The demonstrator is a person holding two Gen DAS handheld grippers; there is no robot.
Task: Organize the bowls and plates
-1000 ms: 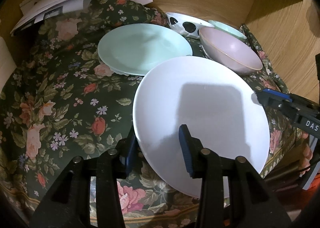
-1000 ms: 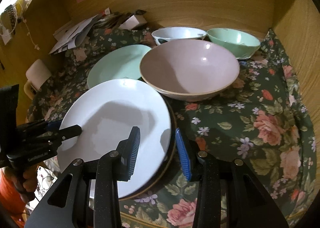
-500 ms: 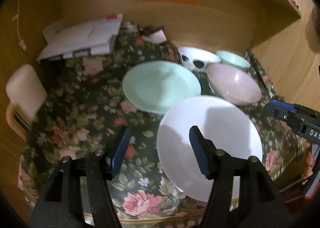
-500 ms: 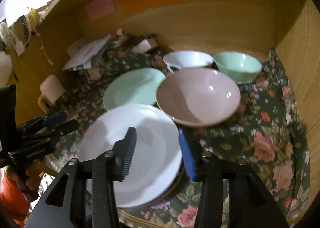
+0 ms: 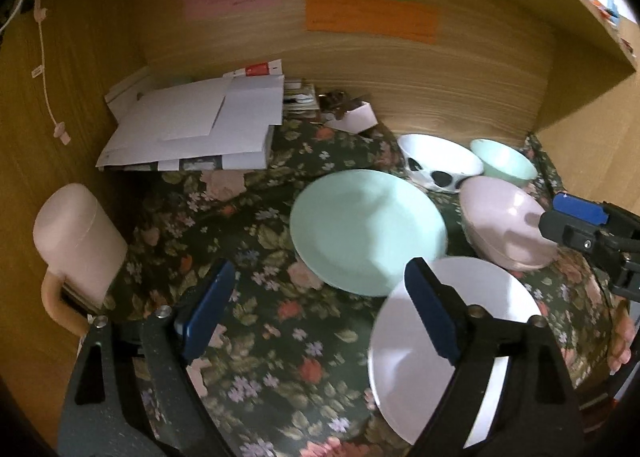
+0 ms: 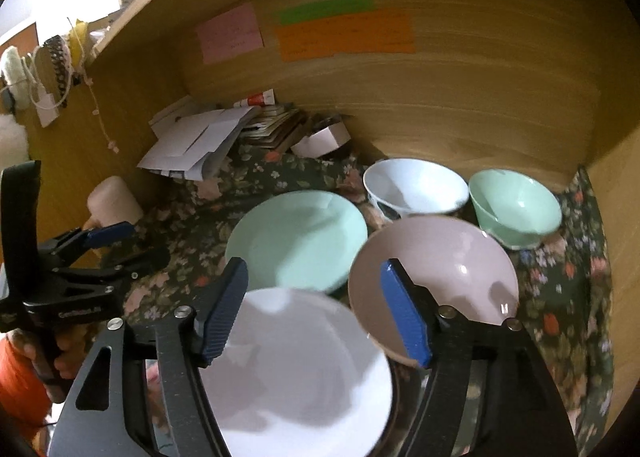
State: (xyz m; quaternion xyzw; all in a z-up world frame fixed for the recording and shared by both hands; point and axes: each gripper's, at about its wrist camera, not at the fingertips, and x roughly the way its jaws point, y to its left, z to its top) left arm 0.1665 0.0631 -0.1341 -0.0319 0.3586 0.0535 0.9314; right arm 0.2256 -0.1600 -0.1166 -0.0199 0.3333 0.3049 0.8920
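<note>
On the floral cloth, taking the mint plate as landmark:

Floral cloth (image 5: 248, 297): dark green with roses, covering the surface inside a wooden alcove.
Mint plate (image 5: 366, 231): flat on the cloth, near the middle of the spread.
White plate (image 5: 452, 337): nearest the cameras, its far rim just overlapping the mint plate's near edge; in the right wrist view a dark rim (image 6: 396, 397) shows beneath its right side, a lower plate it rests on.
Pink bowl (image 6: 434, 269): upright, just right of the mint plate and touching the white plate's far right rim.
White bowl with black spots (image 5: 438, 167): behind the mint plate to its right, tilted.
Mint bowl (image 6: 514, 207): right of the white bowl, near the alcove's corner.
Paper stack (image 5: 196, 129): envelopes and sheets, well behind and left of the mint plate, against the back wall.
Pink mug (image 5: 76, 245): lying on its side, far left of the mint plate, handle toward the camera.
Sticky notes (image 5: 370, 11): pink, green and orange, on the back wall above the mint plate.
Left gripper (image 5: 316, 313): jaws opening, wide apart, nothing between them; raised over cloth and the white plate's left edge.
Right gripper (image 6: 314, 311): jaws opening, nothing clamped; raised over the white plate.
</note>
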